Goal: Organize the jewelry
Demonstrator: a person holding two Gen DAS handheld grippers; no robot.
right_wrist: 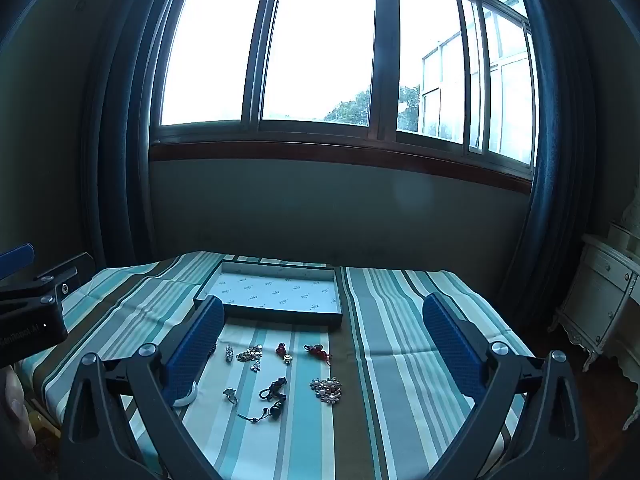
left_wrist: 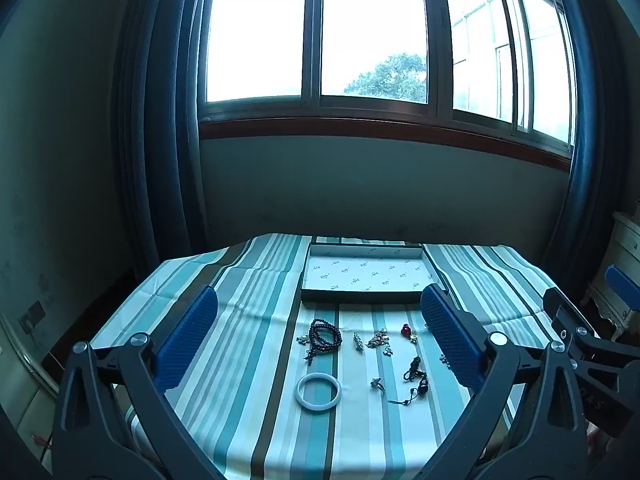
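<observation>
Jewelry (left_wrist: 360, 352) lies scattered on a striped tablecloth (left_wrist: 248, 280), before a shallow tray (left_wrist: 364, 272) set lengthwise across the table, under a window (left_wrist: 320, 32). Both grippers (left_wrist: 320, 336) (right_wrist: 324, 340) hover spread wide, empty.

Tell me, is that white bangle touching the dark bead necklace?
Apart. In the left wrist view, a strip of striped tablecloth shows between the white bangle and the dark bead necklace beyond it.

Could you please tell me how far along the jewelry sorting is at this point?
Nothing looks done: the tray holds no jewelry. Nothing is in hand; the left gripper and right gripper are open. The white bangle, bead bracelet and brooch lie on the tablecloth.
</observation>
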